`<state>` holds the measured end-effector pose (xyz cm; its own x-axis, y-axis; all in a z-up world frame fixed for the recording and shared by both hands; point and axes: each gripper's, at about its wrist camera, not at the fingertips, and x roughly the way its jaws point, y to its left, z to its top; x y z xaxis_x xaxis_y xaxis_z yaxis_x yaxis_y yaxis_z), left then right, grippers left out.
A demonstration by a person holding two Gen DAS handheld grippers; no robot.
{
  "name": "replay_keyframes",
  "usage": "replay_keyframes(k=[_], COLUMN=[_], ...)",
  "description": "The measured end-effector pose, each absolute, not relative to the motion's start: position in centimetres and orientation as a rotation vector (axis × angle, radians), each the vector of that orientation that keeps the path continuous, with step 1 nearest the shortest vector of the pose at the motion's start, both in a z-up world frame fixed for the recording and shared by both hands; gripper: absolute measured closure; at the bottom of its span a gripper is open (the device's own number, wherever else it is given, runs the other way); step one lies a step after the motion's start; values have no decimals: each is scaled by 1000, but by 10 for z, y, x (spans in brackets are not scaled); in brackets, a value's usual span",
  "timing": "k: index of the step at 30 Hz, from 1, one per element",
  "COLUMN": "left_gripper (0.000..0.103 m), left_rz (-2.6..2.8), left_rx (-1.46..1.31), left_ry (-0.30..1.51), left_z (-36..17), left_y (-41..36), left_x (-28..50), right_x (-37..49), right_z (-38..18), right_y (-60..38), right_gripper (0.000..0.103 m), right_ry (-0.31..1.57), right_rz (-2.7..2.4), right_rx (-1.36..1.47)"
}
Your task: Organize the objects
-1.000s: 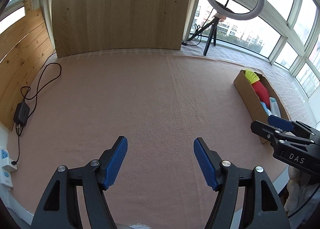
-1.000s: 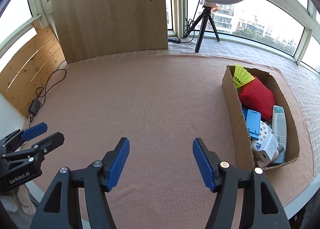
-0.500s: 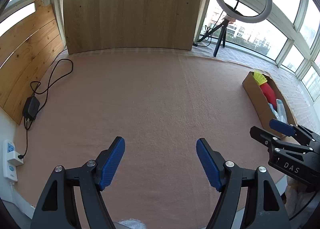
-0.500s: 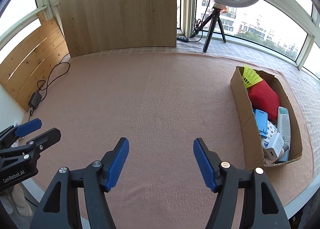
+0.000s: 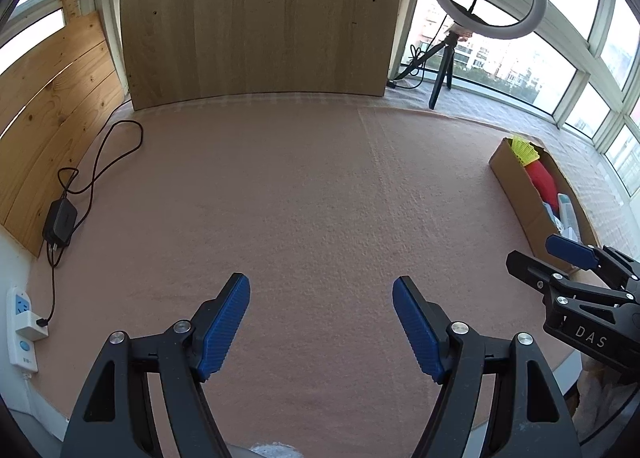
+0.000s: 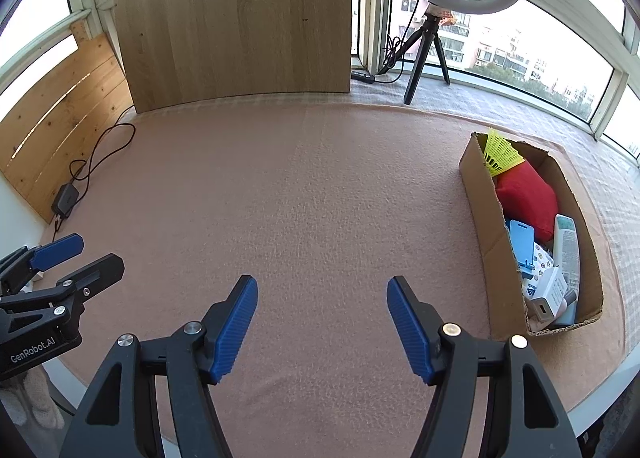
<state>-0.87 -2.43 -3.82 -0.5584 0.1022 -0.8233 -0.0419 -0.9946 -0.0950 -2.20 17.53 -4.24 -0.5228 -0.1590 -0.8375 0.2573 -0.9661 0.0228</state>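
Left gripper point(image 5: 321, 324) wide, holds nothing; pink mat point(image 5: 312, 198) bare; box point(image 5: 516, 182) at 3 o'clock.
Right gripper point(image 6: 322, 324) wide, holds nothing; box point(image 6: 486, 218) at 3 o'clock, things inside. I think job nearly done.

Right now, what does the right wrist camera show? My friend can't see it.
An open right hand-held gripper hovers over a pink cloth-covered table. To its right sits a cardboard box holding a red pouch, a yellow shuttlecock and small packages.
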Motion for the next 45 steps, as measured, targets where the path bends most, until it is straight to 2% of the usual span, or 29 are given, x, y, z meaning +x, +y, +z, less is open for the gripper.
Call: replay_keyframes(k=[45], left_gripper=[26], left_rz=[2693], left_rx=[-1454], left_ry=[-81], left_z=[-49], left_y=[-15], left_x=[-18], right_x=[-29], right_z=[-58], right_y=[180], right_gripper=[39], right_ry=[180], right_rz=[-2523], right_rx=[1456])
